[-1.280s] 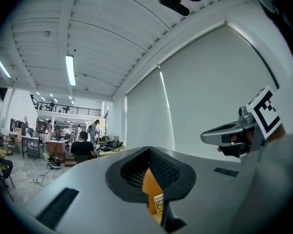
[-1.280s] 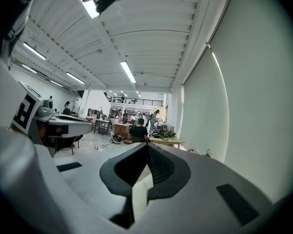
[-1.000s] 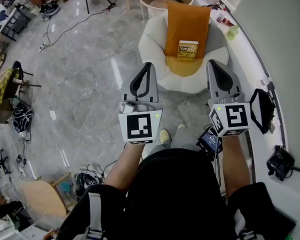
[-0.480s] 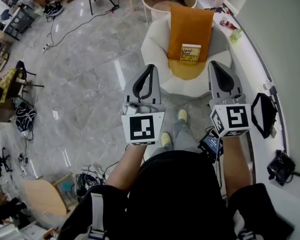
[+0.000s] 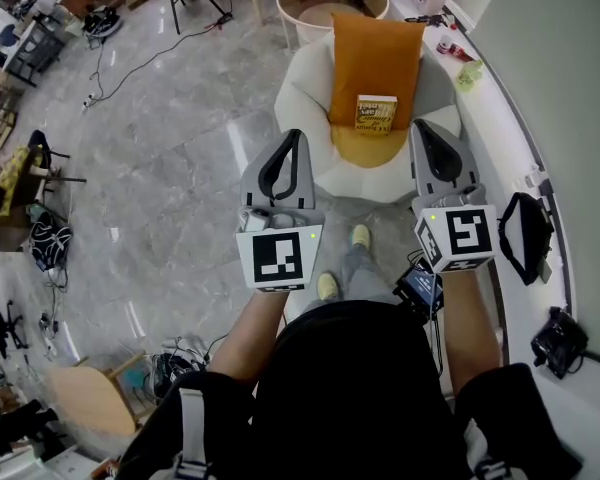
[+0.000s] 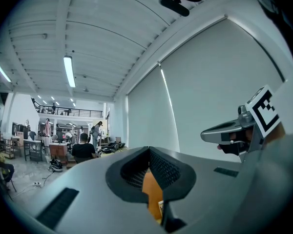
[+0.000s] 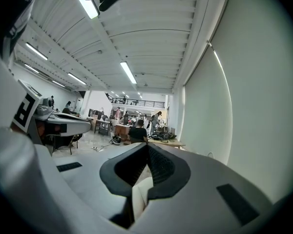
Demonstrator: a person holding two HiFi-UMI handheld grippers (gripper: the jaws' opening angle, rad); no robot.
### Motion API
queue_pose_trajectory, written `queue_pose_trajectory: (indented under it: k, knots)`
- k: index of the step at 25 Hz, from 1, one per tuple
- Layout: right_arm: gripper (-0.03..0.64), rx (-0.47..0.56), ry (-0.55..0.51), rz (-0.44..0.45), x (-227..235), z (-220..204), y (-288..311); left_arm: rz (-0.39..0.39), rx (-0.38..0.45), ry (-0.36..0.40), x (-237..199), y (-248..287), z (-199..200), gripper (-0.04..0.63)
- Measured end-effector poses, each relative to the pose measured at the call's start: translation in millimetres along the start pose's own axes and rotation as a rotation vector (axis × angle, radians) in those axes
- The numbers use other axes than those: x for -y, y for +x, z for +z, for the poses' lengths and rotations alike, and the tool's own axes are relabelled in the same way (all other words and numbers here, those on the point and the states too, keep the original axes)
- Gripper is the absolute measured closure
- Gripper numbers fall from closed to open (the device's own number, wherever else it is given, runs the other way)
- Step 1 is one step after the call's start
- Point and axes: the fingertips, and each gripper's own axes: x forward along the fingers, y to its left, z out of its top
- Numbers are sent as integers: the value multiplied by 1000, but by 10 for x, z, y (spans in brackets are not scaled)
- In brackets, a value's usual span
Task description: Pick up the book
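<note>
Book (image 5: 376, 113) rests on the orange cushion (image 5: 375, 48) that lies over the white armchair (image 5: 308, 88) straight ahead of you, its yellow cover facing up. You hold the left hand-held gripper (image 5: 296, 136) and the right hand-held gripper (image 5: 424, 126) level, side by side and apart from the book. Each has its jaws closed together with nothing held between them.

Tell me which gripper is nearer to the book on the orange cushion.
Right. The right gripper is just to the right of the book, a little short of it; the left gripper is farther off on its left. Neither touches it.
</note>
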Motion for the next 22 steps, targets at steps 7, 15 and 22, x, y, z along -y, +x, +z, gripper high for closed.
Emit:
queue_pose_trajectory:
  k: [7, 15, 22]
  knots:
    - [603, -8, 20, -10, 409, -45, 276, 3, -1, 12, 99, 477, 3, 584]
    - [603, -19, 34, -5, 822, -156, 554, -4, -15, 12, 247, 974, -47, 584]
    - [603, 2, 49, 1, 1172, -195, 748, -14, -25, 56, 411, 1372, -12, 584]
